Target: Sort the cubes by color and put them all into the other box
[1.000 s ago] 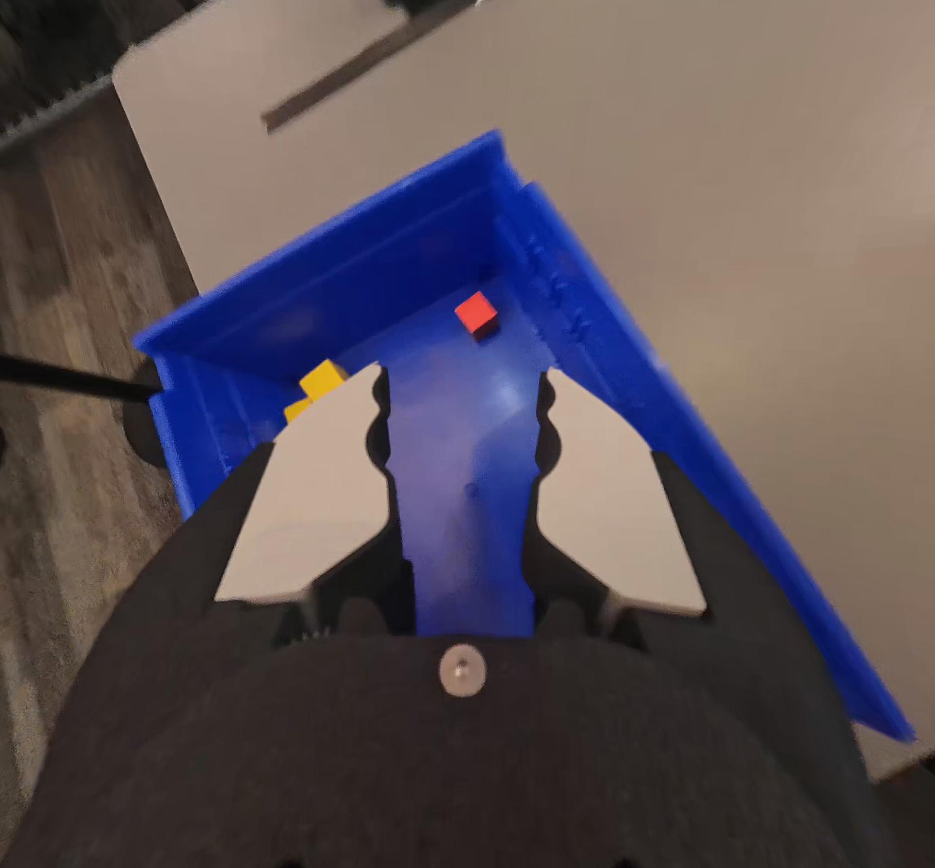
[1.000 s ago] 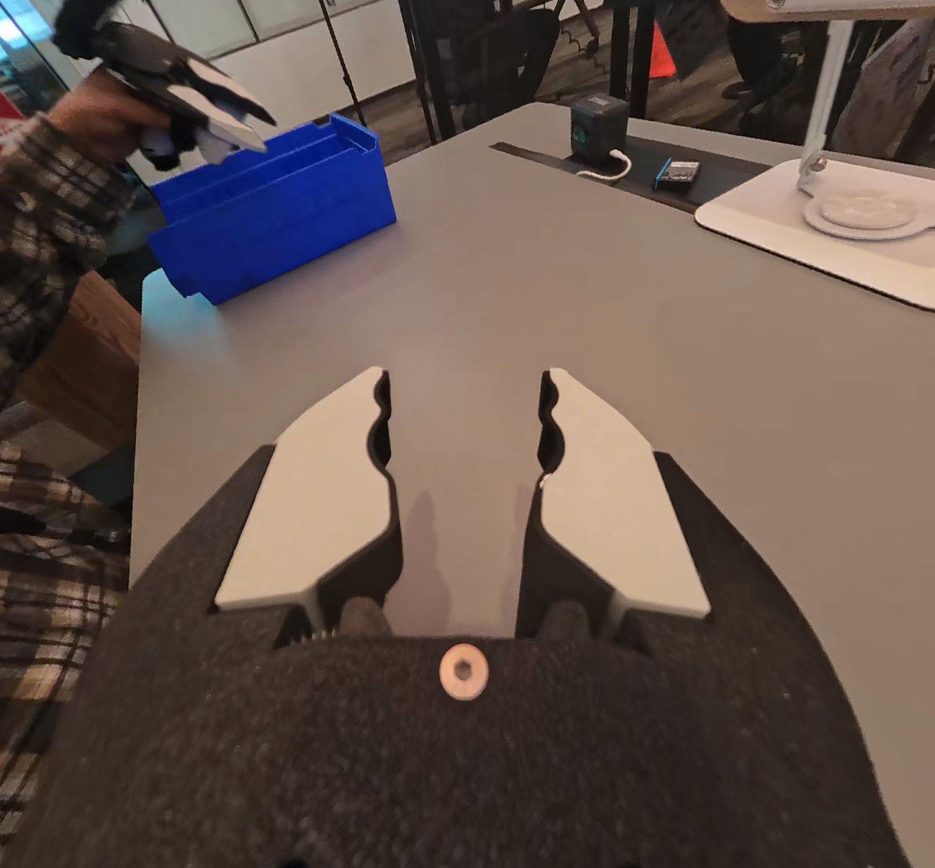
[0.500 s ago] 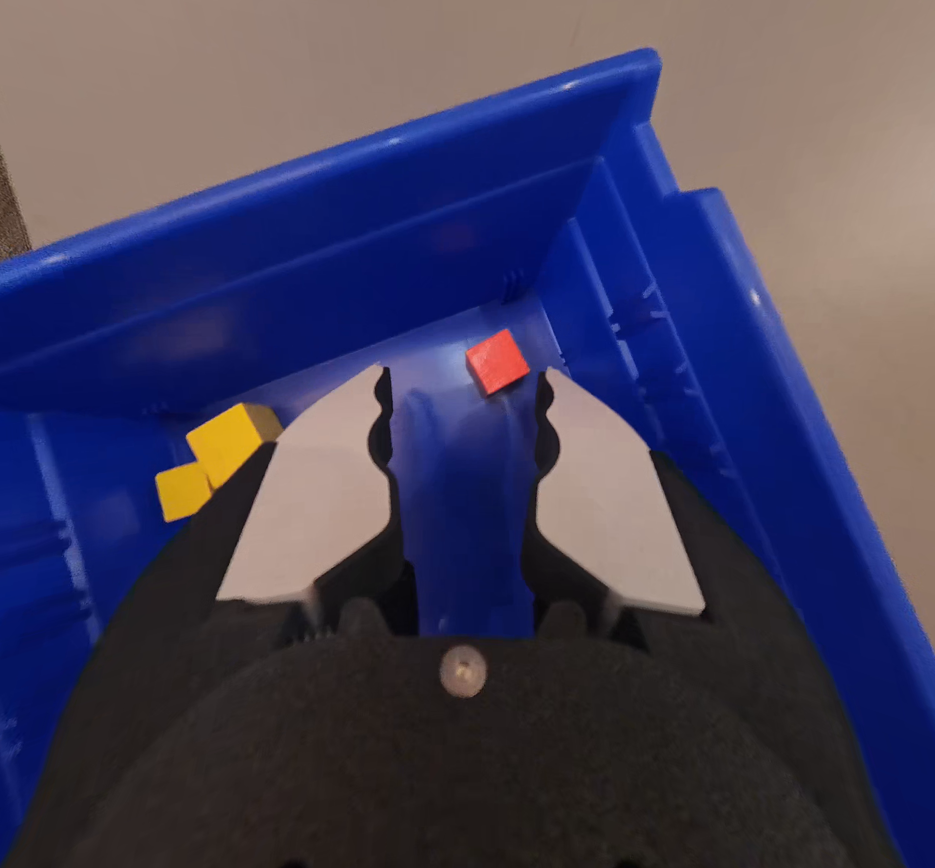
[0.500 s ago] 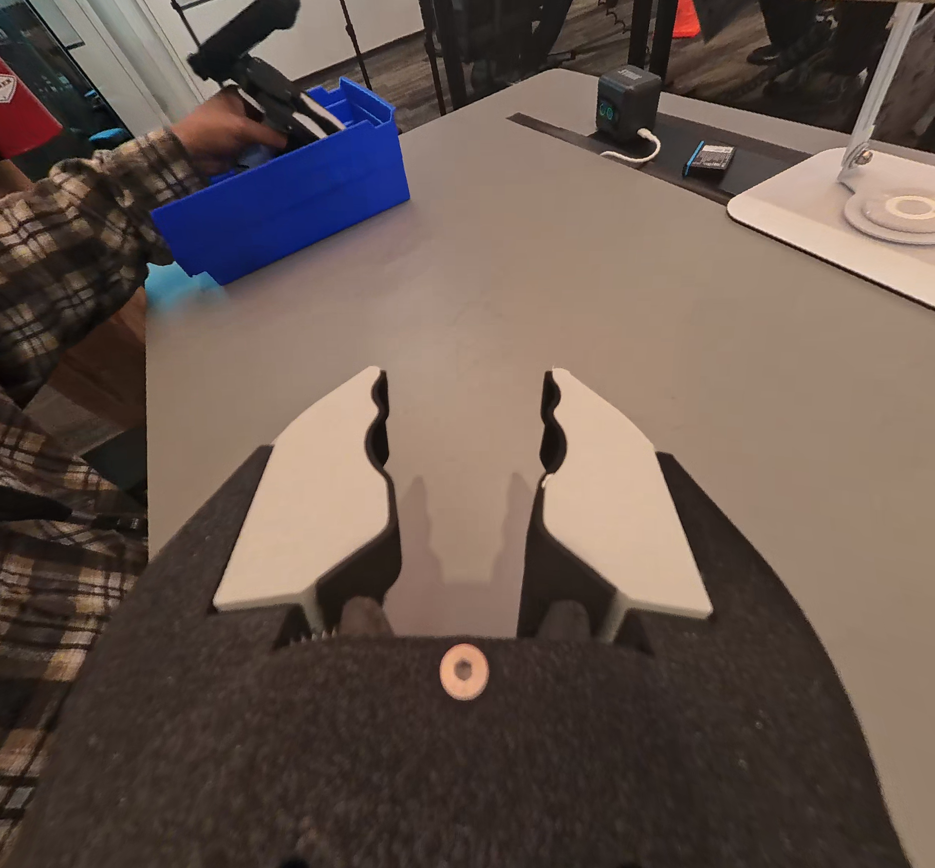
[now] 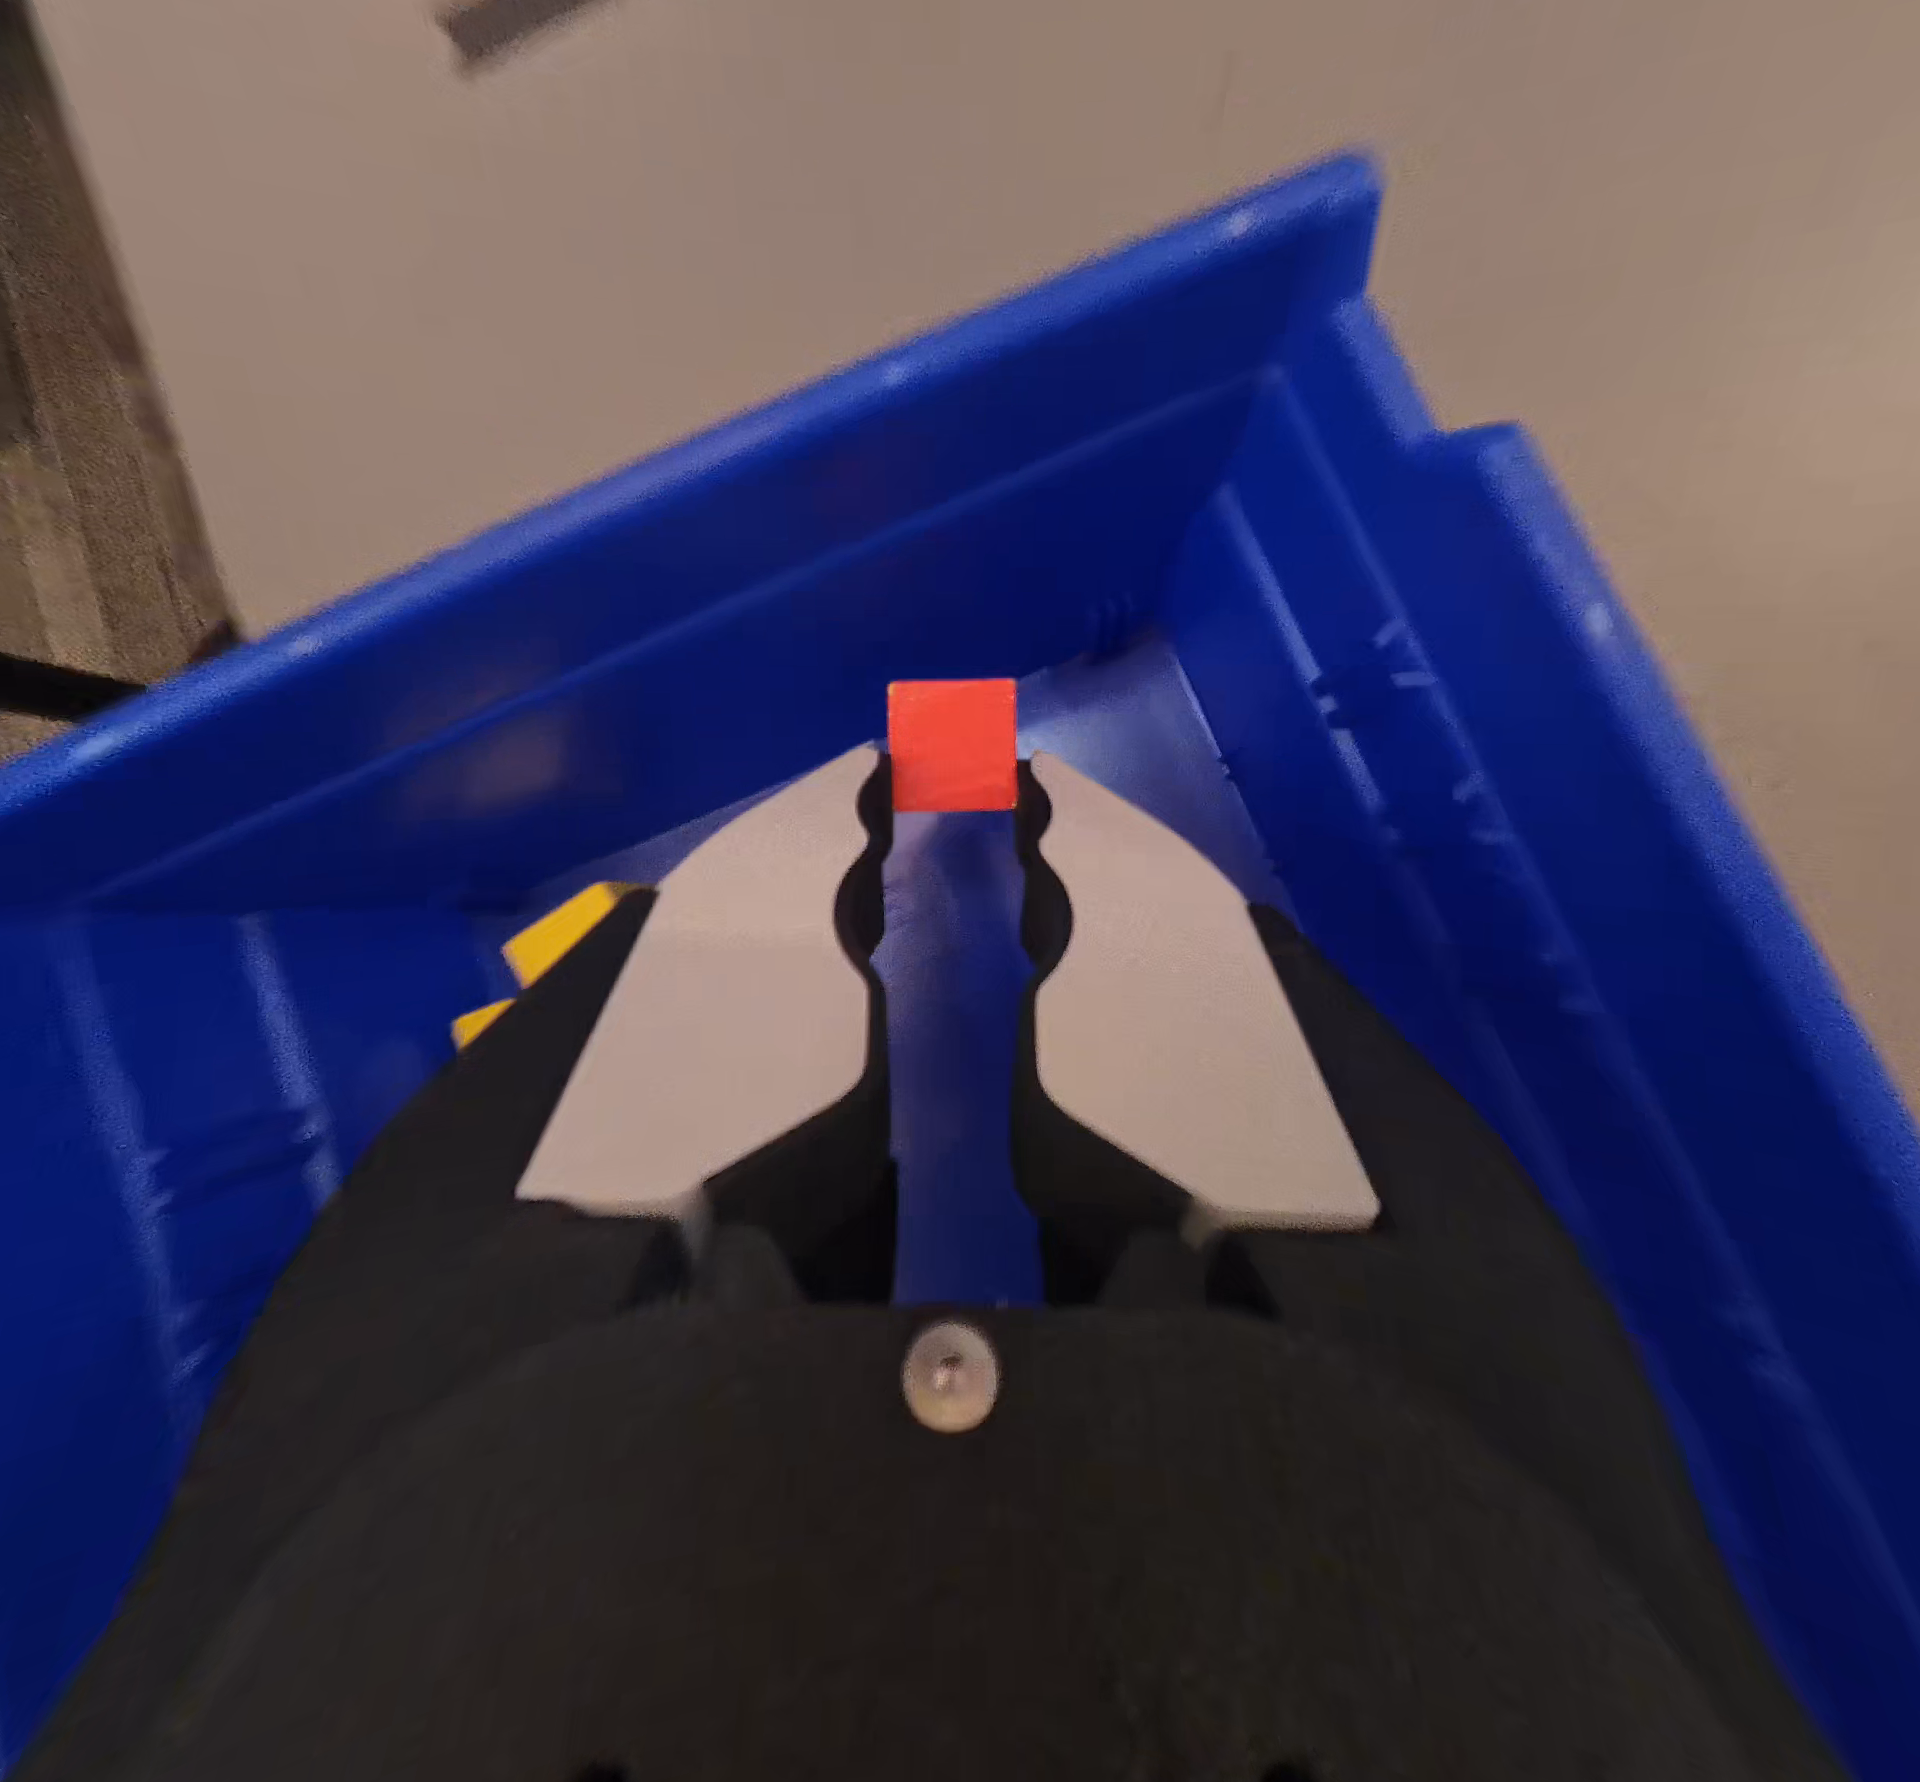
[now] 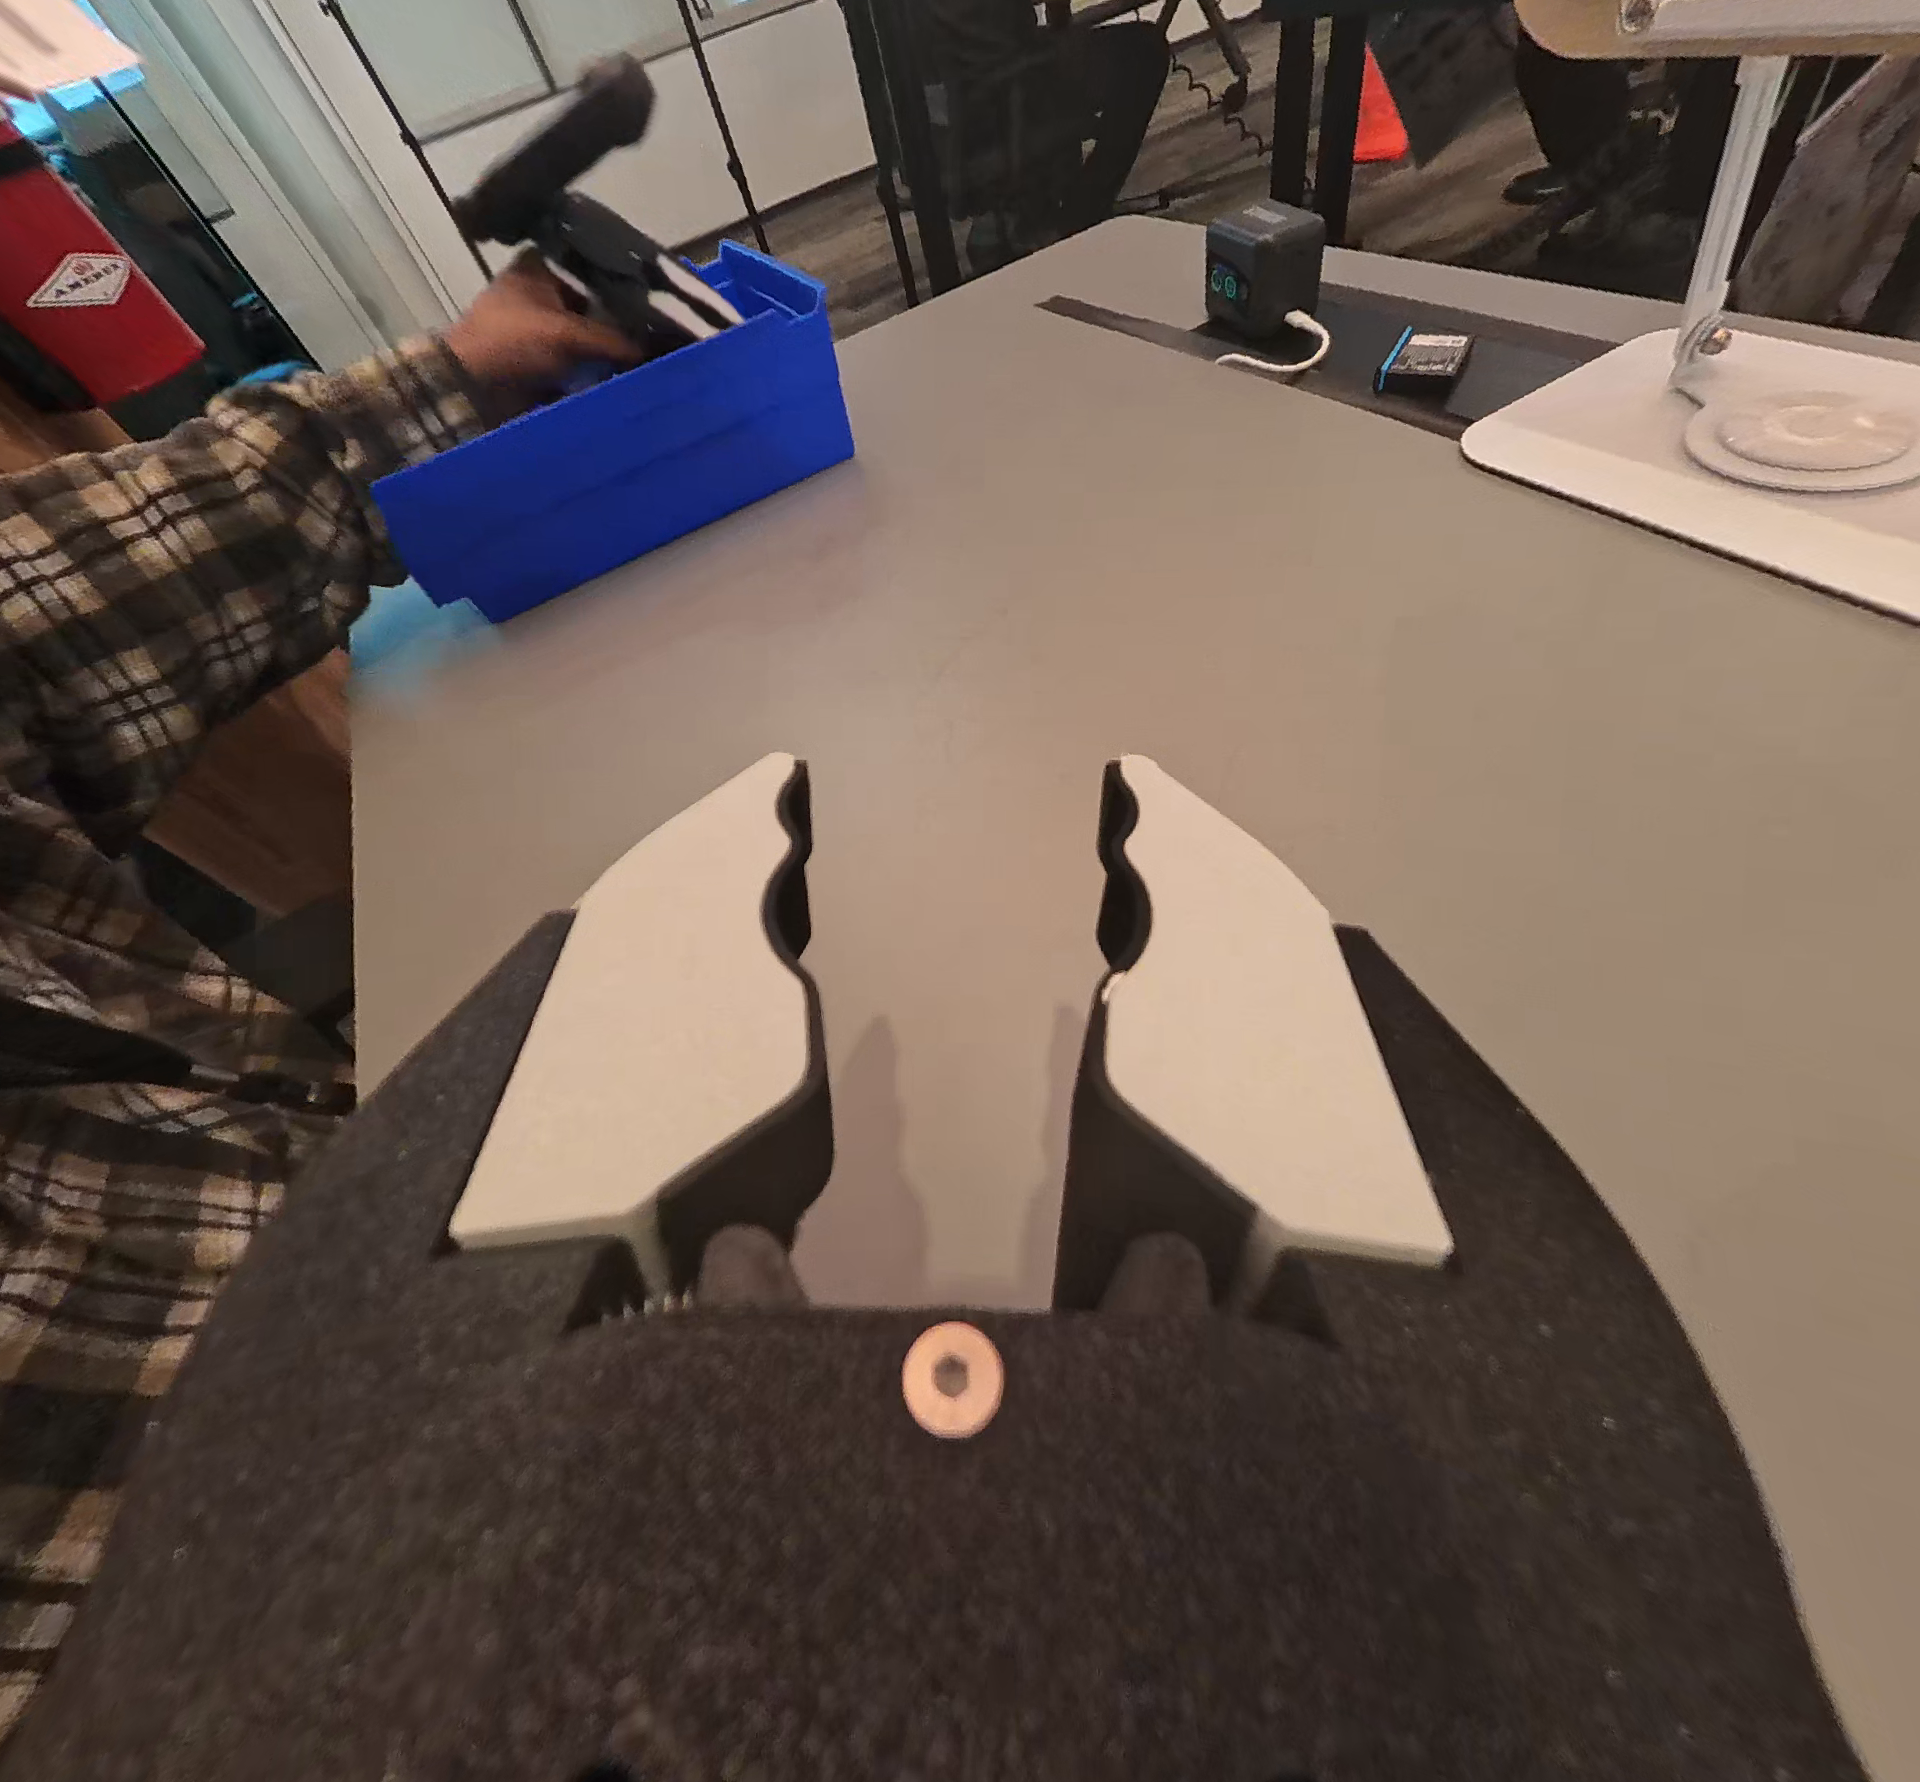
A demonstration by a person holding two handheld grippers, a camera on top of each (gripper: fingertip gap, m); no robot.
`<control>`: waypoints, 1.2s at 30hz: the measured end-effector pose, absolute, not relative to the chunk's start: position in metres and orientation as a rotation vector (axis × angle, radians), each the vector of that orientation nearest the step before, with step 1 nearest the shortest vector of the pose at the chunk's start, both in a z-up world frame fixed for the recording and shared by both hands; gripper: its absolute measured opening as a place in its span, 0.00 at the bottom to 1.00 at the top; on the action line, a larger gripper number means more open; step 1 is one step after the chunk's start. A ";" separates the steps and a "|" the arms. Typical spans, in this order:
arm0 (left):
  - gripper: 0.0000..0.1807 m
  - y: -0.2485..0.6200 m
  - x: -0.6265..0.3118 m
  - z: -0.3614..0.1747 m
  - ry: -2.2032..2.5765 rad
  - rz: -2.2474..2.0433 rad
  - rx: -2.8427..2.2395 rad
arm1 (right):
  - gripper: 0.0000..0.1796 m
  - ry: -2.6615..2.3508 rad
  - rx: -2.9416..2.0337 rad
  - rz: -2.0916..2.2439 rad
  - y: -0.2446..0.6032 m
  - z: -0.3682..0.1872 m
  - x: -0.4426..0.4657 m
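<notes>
The left gripper (image 5: 952, 758) pinches the red cube (image 5: 952, 744) in the blue box's (image 5: 665, 527) far corner. Only its view shows yellow cubes (image 5: 566, 927). The right gripper (image 6: 952, 768) hangs open over the table (image 6: 1195, 589).

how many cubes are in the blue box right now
3 visible. One red cube sits between the left gripper's fingertips near the blue box's far corner. Two yellow cubes peek out beside its left finger. More may be hidden under the gripper.

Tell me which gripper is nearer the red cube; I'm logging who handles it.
Left. The left gripper is down inside the blue box, fingertips on either side of the red cube. The right gripper hangs open above the bare grey table, well away from the box.
</notes>
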State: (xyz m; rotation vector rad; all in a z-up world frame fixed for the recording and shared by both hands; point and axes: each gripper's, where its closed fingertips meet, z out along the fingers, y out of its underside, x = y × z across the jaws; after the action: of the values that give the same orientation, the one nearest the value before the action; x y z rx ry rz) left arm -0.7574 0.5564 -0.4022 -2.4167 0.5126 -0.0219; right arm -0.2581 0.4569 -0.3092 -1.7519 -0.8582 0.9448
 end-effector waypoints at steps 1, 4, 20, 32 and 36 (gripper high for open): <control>0.12 0.554 -0.760 -0.387 0.501 -0.028 -2.363 | 0.29 -0.852 -1.749 0.951 0.456 -0.311 -0.256; 0.12 0.540 -0.752 -0.333 0.569 -0.027 -2.176 | 0.29 -0.825 -1.741 0.998 0.453 -0.314 -0.253; 0.12 0.449 -0.398 -0.268 1.220 -0.018 -1.726 | 0.27 -0.728 -2.015 1.766 0.443 -0.261 -0.318; 0.12 0.444 -0.295 -0.285 1.314 -0.164 -1.629 | 0.19 -0.733 -2.115 1.772 0.434 -0.277 -0.304; 0.12 0.441 -0.279 -0.285 1.312 -0.208 -1.587 | 0.12 -0.739 -2.090 1.736 0.435 -0.278 -0.289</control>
State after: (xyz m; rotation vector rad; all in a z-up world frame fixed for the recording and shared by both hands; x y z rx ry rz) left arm -0.2786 0.4413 -0.2848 -1.5870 1.3118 -0.2082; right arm -0.2893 0.4351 -0.2776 -2.0901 -0.7386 1.7360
